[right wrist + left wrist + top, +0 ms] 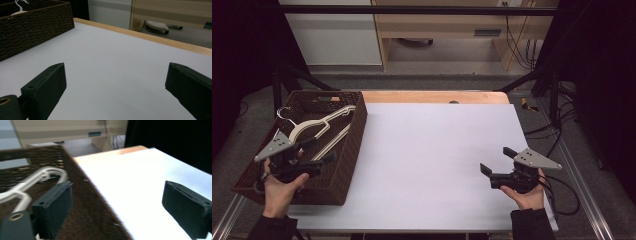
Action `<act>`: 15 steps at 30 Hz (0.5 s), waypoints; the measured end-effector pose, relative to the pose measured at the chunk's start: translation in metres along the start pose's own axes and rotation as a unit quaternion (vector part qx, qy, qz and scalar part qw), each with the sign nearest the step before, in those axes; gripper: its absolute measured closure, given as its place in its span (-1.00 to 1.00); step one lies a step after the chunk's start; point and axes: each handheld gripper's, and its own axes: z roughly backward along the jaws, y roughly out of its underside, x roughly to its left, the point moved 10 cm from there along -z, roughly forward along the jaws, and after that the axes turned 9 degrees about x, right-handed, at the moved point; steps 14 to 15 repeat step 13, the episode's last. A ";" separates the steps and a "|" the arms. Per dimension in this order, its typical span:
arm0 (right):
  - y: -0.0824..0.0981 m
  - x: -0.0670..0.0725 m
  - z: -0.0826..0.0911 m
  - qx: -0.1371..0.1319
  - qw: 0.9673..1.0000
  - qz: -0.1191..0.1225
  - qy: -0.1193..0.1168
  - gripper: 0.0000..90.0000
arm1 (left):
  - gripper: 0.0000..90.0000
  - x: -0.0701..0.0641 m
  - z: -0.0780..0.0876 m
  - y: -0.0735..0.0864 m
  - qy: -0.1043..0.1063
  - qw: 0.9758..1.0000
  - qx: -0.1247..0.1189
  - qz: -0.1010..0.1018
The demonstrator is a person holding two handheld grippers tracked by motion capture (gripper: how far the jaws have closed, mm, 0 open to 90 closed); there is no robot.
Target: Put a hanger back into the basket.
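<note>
I'm holding my left gripper [314, 152] over the near right part of the wicker basket [354, 135], fingers [53, 207] standing wide apart w/ nothing btwn them. Below them the white hangers [324, 127] are lying inside the basket, hooks toward its far left corner, one crossing over the other. In the left gripper view one finger is hanging above the basket's brown floor near a hanger's curved shoulder, the other above the white bench [432, 160] just past the basket rim. My right gripper [497, 162] is sitting low over the bench's near right part, well apart from the basket, fingers [47, 87] also spread wide, gripping nothing, pointing toward the basket side.
</note>
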 end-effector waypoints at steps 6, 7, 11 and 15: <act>-0.001 0.003 0.001 -0.006 1.000 0.004 -0.009 -0.91 | -0.86 -0.026 -0.010 0.005 0.002 1.000 0.006 -0.029; -0.001 0.003 0.001 -0.006 1.000 0.005 -0.010 -0.91 | -0.86 -0.029 -0.013 0.006 0.002 0.999 0.009 -0.034; 0.000 0.004 0.002 -0.004 1.000 0.006 -0.014 -0.90 | -0.85 -0.037 -0.019 0.011 0.002 0.999 0.013 -0.042; 0.000 0.004 0.002 -0.004 1.000 0.008 -0.016 -0.90 | -0.85 -0.039 -0.021 0.011 0.003 0.999 0.012 -0.043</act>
